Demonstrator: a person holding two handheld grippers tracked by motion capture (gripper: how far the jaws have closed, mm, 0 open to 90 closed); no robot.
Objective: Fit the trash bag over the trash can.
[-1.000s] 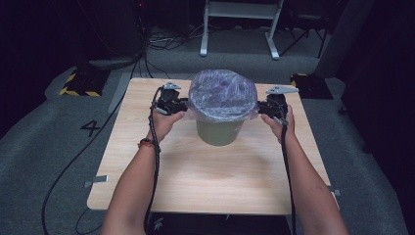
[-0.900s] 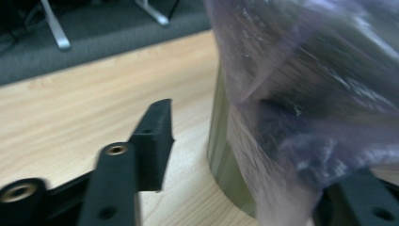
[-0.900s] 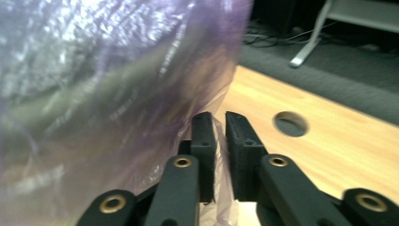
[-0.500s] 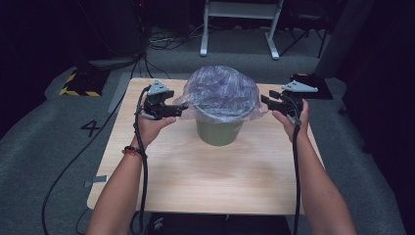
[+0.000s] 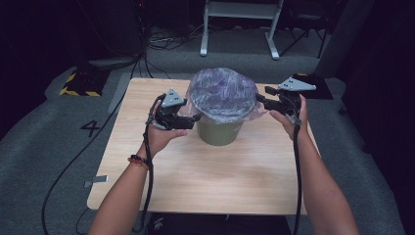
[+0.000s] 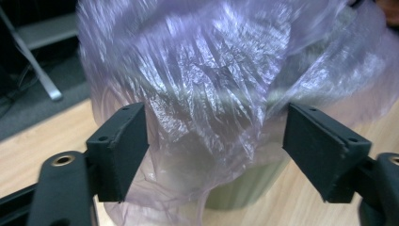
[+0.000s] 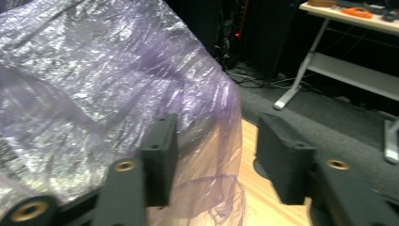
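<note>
Lining green bin: purple bag

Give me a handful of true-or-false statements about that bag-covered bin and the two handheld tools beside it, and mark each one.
1. A thin purple plastic bag is draped over the top of the green bin. True.
2. The bin lies tipped on its side. False: it stands upright on the wooden table.
3. The left gripper has its fingers clamped tight on the bag. False: its fingers stand apart, having just opened, with the bag loose between them.
4. The right gripper is open beside the bag. True.
5. Both grippers are on the same side of the bin. False: one is on each side.
</note>
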